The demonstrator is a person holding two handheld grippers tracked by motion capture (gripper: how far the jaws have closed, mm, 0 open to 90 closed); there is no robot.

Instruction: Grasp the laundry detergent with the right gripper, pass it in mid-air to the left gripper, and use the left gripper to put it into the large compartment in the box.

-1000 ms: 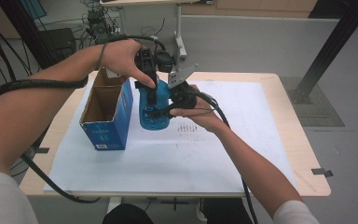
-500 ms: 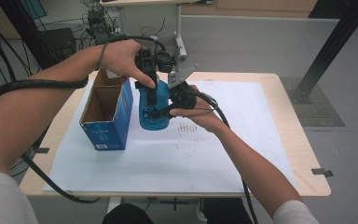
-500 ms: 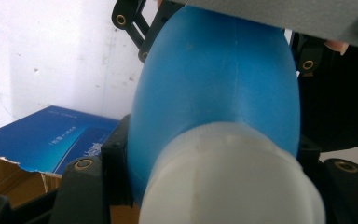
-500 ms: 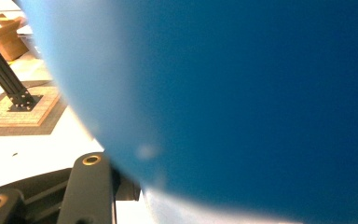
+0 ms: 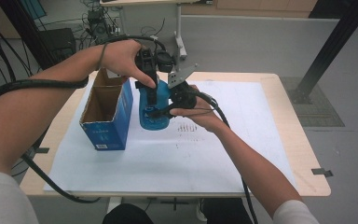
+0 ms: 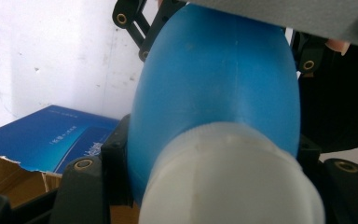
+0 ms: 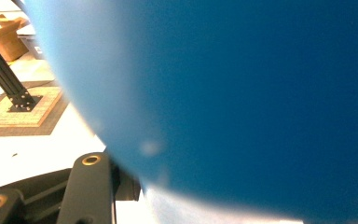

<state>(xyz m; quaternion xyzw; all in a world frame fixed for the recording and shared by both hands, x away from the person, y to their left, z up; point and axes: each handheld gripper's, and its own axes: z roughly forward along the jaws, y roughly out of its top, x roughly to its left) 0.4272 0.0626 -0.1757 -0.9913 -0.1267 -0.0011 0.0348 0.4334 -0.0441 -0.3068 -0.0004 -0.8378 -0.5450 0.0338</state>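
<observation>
- The blue bottle (image 5: 153,108) stands upright on the white sheet (image 5: 223,149) that covers the table (image 5: 303,154), just beside the open blue carton (image 5: 106,122), on the carton's right as the high view shows it.
- My left gripper (image 5: 152,95) comes down on the bottle from above; in the left gripper view my jaws sit either side of the neck, pressed against it just below the white cap (image 6: 228,182), so I take it as clamped on the bottle.
- My right gripper (image 5: 161,111) comes in from the side at mid-body. In the right gripper view the blue wall (image 7: 223,102) sits hard up against the one jaw I can see; the other jaw is hidden, so I cannot tell whether this grip is truly shut.
- The body is smooth, rounded plastic, so I judge it slippery and a little springy; squeezing hard at the belly would likely dent it or let it squirt out sideways.
- The neck is the stiffest and narrowest part, with the shoulder below to stop a slide, so that is the best place to hold.
- I cannot see how full it is; if it holds liquid it will be bottom-heavy and swing under a neck grip, so I want the side support kept on while lifting.
- The carton looks like thin card with a torn flap and will shift if bumped.
</observation>
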